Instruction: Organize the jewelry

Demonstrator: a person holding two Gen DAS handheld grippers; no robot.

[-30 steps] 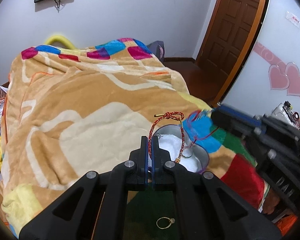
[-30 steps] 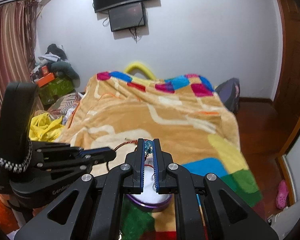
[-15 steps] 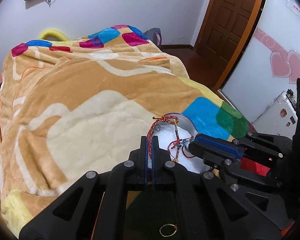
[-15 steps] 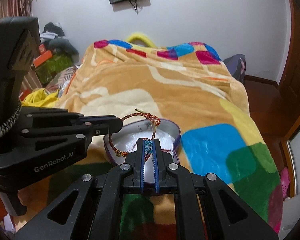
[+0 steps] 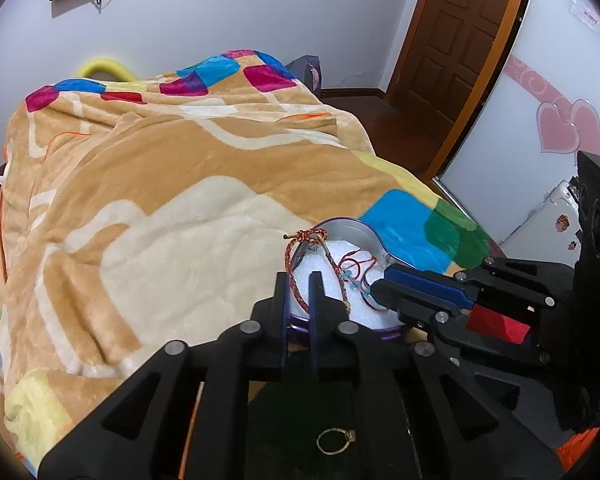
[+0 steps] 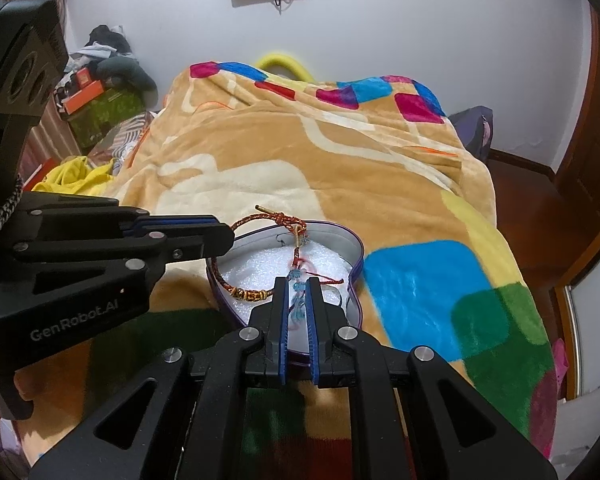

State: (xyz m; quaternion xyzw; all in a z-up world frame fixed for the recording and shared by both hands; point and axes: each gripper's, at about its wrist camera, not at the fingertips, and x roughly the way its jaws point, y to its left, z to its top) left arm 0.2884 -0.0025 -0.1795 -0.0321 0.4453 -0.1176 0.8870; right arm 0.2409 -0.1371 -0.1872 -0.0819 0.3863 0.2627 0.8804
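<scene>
A heart-shaped tin (image 5: 364,232) (image 6: 352,248) lined with white foam sits on the blanket. A red braided bracelet (image 5: 292,256) (image 6: 252,220) loops over its rim and down onto the foam. My left gripper (image 5: 299,280) (image 6: 220,236) is at the tin's left edge; its jaws are opening, and the braided cord runs loose through the gap. A thin red string with blue beads (image 5: 354,276) (image 6: 298,276) lies on the foam. My right gripper (image 6: 298,284) (image 5: 380,284) is shut on its blue beads. A gold ring (image 5: 334,442) lies on a dark green patch below the left gripper.
The orange and cream blanket (image 5: 180,200) with coloured squares covers the whole bed. A brown door (image 5: 452,40) stands at the back right. Clothes and boxes (image 6: 92,92) are piled beside the bed on the left.
Both grippers came down to the tin, and the bracelets now rest on the foam. The gap between the left jaws has widened around the braided cord. The right jaws have stayed shut.
</scene>
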